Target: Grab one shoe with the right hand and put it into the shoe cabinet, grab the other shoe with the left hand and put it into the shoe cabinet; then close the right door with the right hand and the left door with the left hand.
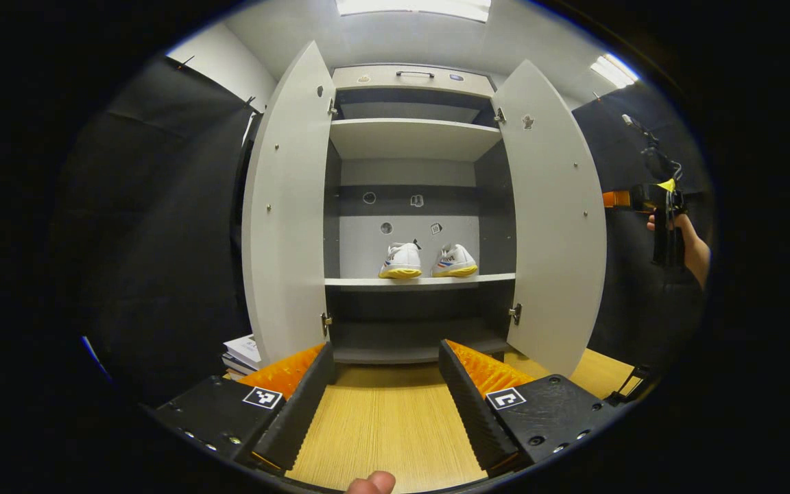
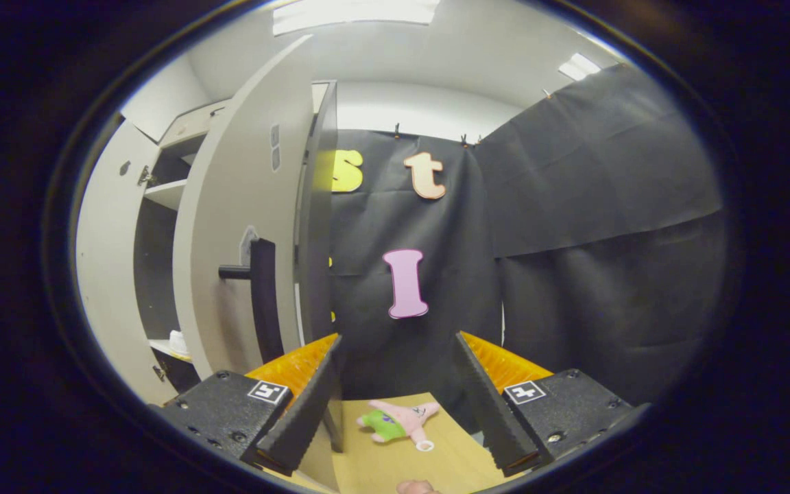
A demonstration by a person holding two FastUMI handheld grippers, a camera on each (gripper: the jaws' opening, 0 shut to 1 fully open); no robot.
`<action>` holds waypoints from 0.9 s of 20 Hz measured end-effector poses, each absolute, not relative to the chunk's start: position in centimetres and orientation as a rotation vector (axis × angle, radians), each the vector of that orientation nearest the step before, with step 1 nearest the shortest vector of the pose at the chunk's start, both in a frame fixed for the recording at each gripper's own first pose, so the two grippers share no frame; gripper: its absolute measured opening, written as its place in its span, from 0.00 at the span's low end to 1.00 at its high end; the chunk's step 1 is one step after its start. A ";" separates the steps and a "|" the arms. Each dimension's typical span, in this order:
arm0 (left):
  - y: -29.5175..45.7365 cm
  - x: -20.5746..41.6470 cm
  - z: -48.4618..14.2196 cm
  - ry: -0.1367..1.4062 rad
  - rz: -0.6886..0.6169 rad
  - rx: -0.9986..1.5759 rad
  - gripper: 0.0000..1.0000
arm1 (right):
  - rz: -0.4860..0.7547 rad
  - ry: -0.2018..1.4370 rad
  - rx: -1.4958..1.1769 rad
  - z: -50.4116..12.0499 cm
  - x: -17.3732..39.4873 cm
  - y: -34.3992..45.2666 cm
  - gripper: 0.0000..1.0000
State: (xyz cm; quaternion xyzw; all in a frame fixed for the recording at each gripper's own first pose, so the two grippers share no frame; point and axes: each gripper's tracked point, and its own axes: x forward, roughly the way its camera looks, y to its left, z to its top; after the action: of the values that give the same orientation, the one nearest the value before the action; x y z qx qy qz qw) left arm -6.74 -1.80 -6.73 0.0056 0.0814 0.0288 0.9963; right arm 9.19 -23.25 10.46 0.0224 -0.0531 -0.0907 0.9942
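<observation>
Left gripper view: the shoe cabinet [image 1: 412, 140] stands at centre frame with both doors swung wide, the left door [image 1: 289, 206] at centre left and the right door [image 1: 553, 213] at centre right. Two shoes sit side by side on the middle shelf [image 1: 419, 280], the left shoe [image 1: 400, 261] just beside the right shoe [image 1: 455, 261], heels toward the camera. The left gripper [image 1: 386, 391] hangs at the bottom of the frame over the wooden table [image 1: 385, 425], its fingers spread wide and grasping nothing, aimed straight at the cabinet and well back from it. At the right edge a hand [image 1: 683, 237] holds the other gripper up beyond the right door's outer edge.

Right gripper view: the right gripper [image 2: 398, 398] at bottom centre is released and empty, pointing past the right door [image 2: 244, 226], which fills the left of centre with its dark handle [image 2: 261, 295] facing the camera. A pink plush toy [image 2: 398, 422] lies on the table below.

With both shoes stowed, the door-closing step appears to be in hand. The next move likely calls for swinging the right gripper leftward against the door's outer face and pushing it shut.
</observation>
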 end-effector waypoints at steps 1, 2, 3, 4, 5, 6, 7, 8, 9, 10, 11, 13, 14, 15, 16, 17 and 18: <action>-1.7 -6.7 -6.7 0.165 0.059 0.009 0.92 | -0.192 -0.110 0.028 10.7 9.6 -23.1 0.99; -1.6 -6.8 -6.5 0.161 0.060 0.009 0.92 | -0.187 -0.120 0.011 11.2 9.5 -22.7 0.98; -1.4 -6.8 -6.3 0.153 0.064 0.011 0.92 | -0.192 -0.125 -0.002 11.5 9.5 -22.5 0.96; -1.4 -6.7 -6.1 0.144 0.066 0.012 0.92 | -0.181 -0.117 -0.009 11.3 9.3 -21.9 0.96; -1.6 -6.5 -6.0 0.137 0.064 0.012 0.92 | -0.160 -0.116 0.004 11.3 9.3 -21.2 0.95; -1.8 -6.3 -6.0 0.136 0.058 0.012 0.92 | -0.131 -0.112 0.022 11.2 9.3 -20.1 0.96; -1.9 -6.3 -6.0 0.136 0.052 0.012 0.92 | -0.106 -0.107 0.039 10.9 9.4 -19.1 0.91; -2.1 -6.1 -6.0 0.135 0.046 0.012 0.92 | -0.084 -0.111 0.051 11.0 9.4 -18.0 0.96; -2.3 -6.1 -6.1 0.136 0.043 0.012 0.92 | -0.067 -0.114 0.053 11.1 9.5 -17.0 0.95; -2.4 -6.2 -6.2 0.141 0.041 0.010 0.92 | -0.056 -0.119 0.054 11.3 9.6 -16.0 0.95; -2.5 -6.2 -6.4 0.145 0.041 0.008 0.92 | -0.047 -0.121 0.050 11.4 9.8 -15.0 0.95; -2.1 -6.5 -6.5 0.148 0.052 0.013 0.92 | -0.023 -0.124 0.061 11.3 10.2 -12.6 0.95; -1.8 -6.7 -6.4 0.146 0.058 0.017 0.92 | -0.009 -0.125 0.069 11.3 10.4 -11.3 0.95; -1.5 -6.7 -6.4 0.143 0.067 0.021 0.92 | 0.008 -0.127 0.074 11.3 10.9 -9.9 0.96; -1.1 -6.9 -6.4 0.142 0.076 0.024 0.92 | 0.029 -0.128 0.081 11.4 11.5 -8.5 0.95; -0.8 -7.1 -6.4 0.140 0.086 0.027 0.92 | 0.059 -0.128 0.091 11.5 12.1 -6.9 0.95; -0.4 -7.3 -6.4 0.143 0.097 0.025 0.92 | 0.088 -0.128 0.101 11.8 12.8 -5.3 0.95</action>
State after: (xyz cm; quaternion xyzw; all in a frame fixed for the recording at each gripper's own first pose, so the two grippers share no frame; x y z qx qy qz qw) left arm -7.27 -0.38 -6.42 0.0123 0.0714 0.0485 0.9962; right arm 12.81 -5.30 11.81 0.0506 -0.0640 0.0439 0.9957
